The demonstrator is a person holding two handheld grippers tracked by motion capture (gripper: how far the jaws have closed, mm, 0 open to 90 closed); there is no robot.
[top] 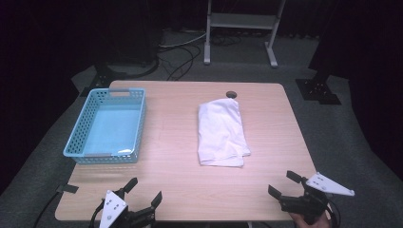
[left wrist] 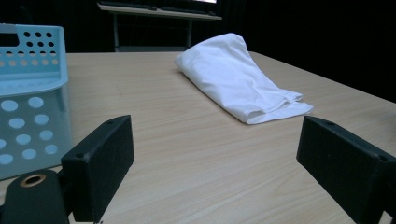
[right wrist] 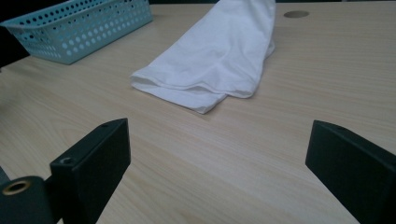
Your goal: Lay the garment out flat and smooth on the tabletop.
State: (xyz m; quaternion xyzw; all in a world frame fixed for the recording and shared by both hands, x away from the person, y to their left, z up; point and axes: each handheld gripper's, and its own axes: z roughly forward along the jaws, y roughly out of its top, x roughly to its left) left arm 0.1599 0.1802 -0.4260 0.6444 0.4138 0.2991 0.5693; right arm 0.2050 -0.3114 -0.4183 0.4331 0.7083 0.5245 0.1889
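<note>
Jaws standing released on both the left gripper [top: 143, 189] and right gripper [top: 283, 184], hovering at the tabletop's [top: 176, 142] near edge; blue basket [top: 76, 135] sitting empty far left, folded white cloth [top: 222, 133] lying beside it

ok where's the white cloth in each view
high view: white cloth lies right of the table's centre.
left gripper view: upper middle, beyond the open fingers.
right gripper view: upper centre.
shared landmark: the blue basket, to the cloth's left in every view.
</note>
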